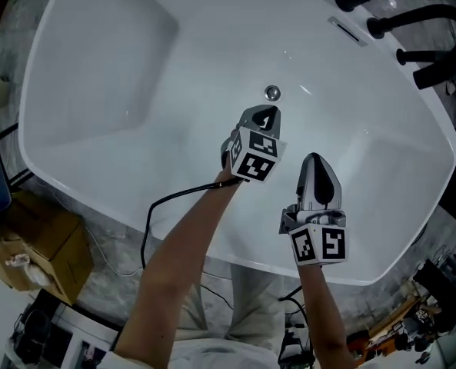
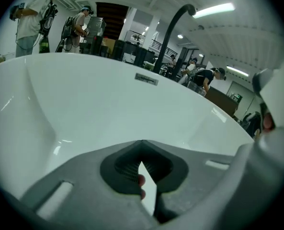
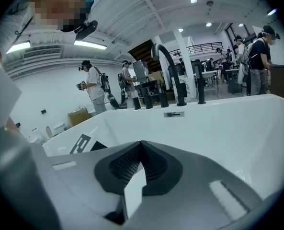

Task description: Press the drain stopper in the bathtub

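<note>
Starting nearest the operator, the right gripper [image 1: 314,161] hangs over the near slope of the bathtub [image 1: 89,91], its jaws brought together at the tips with nothing between them; the right gripper view [image 3: 142,143] confirms this. Ahead of it and to its left, the left gripper [image 1: 267,114] is likewise closed tip to tip and empty, as its own view [image 2: 142,143] shows, and it points toward the drain stopper [image 1: 271,93], which sits on the tub floor just beyond the tips and apart from them. Neither gripper view shows the stopper, so alignment probably depends on the head view alone. An off-centre descent is therefore the main hazard: the narrow closed tips could land on the stopper's rim and skid across the glossy enamel, or tilt the cap rather than latch it. A black cable [image 1: 154,210] trails from the left gripper over the near rim, and a snag there could pull the stroke aside. At the far rim, the overflow plate [image 1: 347,31] and the black faucet [image 1: 431,18] stand well apart from the working area and appear to pose no collision risk.
</note>
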`<action>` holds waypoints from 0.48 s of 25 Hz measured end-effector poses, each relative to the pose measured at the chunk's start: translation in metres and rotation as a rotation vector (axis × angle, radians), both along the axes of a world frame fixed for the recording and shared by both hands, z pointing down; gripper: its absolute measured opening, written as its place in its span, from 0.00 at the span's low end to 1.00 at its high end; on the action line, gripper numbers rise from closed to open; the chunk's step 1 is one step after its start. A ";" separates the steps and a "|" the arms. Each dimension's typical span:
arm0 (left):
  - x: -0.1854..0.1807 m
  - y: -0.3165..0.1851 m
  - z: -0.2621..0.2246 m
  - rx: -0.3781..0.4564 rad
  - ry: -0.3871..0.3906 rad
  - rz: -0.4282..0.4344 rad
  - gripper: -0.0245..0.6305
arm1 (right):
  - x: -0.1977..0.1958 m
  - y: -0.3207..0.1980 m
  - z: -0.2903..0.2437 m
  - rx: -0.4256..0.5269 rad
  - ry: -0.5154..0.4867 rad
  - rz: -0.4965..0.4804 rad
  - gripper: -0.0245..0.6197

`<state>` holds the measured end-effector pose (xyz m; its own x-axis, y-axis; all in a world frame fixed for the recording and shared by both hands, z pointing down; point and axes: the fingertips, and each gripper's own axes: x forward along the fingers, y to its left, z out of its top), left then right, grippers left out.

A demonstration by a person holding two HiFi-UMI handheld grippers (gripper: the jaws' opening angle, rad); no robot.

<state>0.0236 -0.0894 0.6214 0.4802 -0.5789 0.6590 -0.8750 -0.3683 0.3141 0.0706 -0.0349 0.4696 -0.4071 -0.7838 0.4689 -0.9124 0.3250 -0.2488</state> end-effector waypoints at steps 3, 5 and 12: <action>-0.001 0.006 -0.051 0.042 -0.004 0.023 0.04 | 0.001 0.003 -0.026 -0.001 0.001 -0.002 0.03; -0.004 0.011 -0.086 0.074 -0.003 0.029 0.04 | 0.000 0.004 -0.046 0.005 0.004 -0.009 0.03; -0.019 0.041 -0.207 0.171 0.012 0.031 0.04 | -0.003 0.012 -0.121 0.051 -0.001 0.008 0.03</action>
